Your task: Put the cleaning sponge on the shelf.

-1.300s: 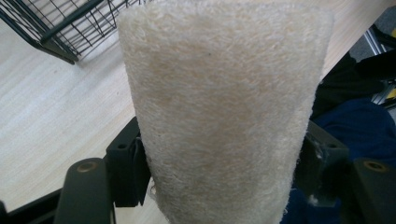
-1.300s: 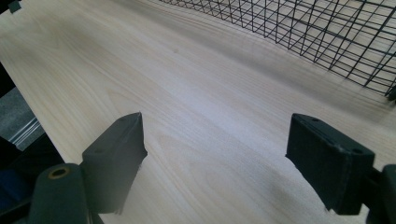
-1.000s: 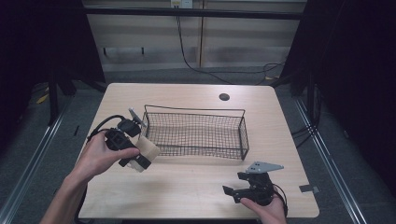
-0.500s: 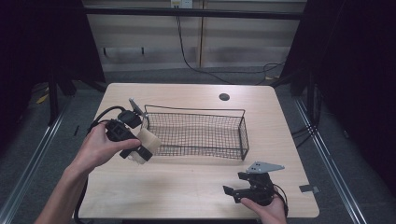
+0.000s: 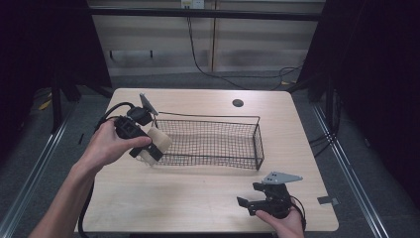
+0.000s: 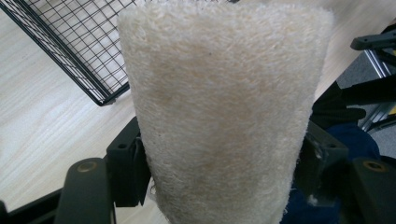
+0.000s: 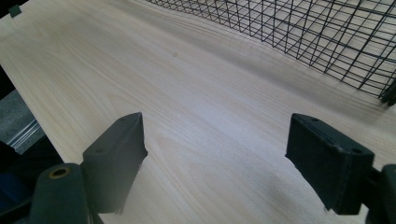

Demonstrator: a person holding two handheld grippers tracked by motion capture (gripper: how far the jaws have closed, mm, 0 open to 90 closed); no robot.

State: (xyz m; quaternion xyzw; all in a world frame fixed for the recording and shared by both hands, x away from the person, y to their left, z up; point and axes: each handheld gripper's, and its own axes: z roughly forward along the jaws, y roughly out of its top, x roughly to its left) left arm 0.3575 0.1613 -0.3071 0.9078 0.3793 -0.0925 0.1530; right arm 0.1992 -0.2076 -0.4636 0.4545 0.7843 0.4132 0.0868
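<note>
A cream, fibrous pad (image 5: 157, 142) is held up at the left end of the black wire basket (image 5: 213, 142), with my left gripper (image 5: 148, 148) shut on it. In the left gripper view the pad (image 6: 224, 107) stands between the jaws, its far end over the basket corner (image 6: 100, 95). My right gripper (image 5: 250, 204) rests at the table's front right, open, nothing between its jaws. In the right gripper view its gripper (image 7: 215, 154) faces bare wood with the basket's mesh (image 7: 299, 32) ahead.
The light wooden table (image 5: 173, 193) has a dark round grommet hole (image 5: 237, 103) near its far edge. A small grey tab (image 5: 327, 201) lies at the right edge. Metal floor rails run along both sides of the table.
My left gripper has carried the pad up and slightly away from me, nearer the basket's left rim. The right gripper has stayed in place.
</note>
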